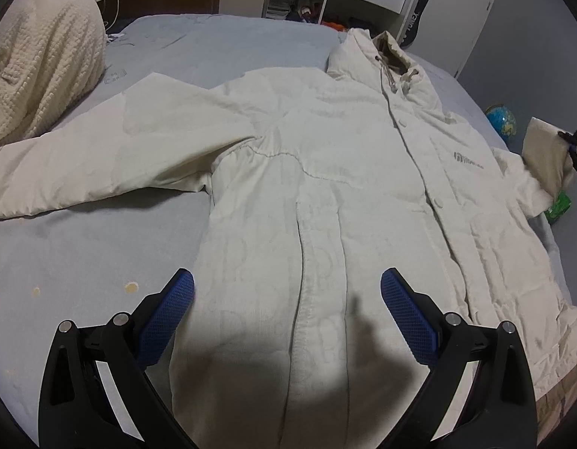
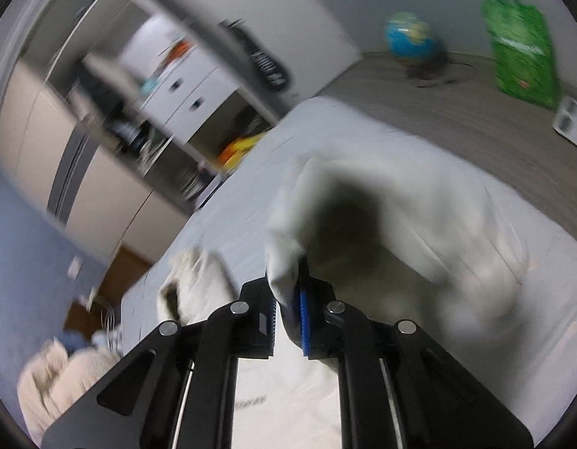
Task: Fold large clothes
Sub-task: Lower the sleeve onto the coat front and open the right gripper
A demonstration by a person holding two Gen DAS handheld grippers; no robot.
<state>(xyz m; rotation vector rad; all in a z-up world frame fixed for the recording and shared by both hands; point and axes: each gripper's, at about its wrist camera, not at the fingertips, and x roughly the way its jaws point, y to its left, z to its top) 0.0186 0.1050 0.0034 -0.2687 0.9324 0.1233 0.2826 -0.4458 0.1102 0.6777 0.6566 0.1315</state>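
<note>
left wrist: white hooded jacket (image 1: 325,172) spread front-up on the blue bed (image 1: 101,254), one sleeve stretched left; left gripper (image 1: 287,295) fingers wide above its hem, holding nothing | right wrist: blurred; right gripper (image 2: 288,310) fingers pinched on the jacket's raised cuff (image 2: 284,262)

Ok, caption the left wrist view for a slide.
Open left tongs hover over a cream jacket spread on the bed.
</note>
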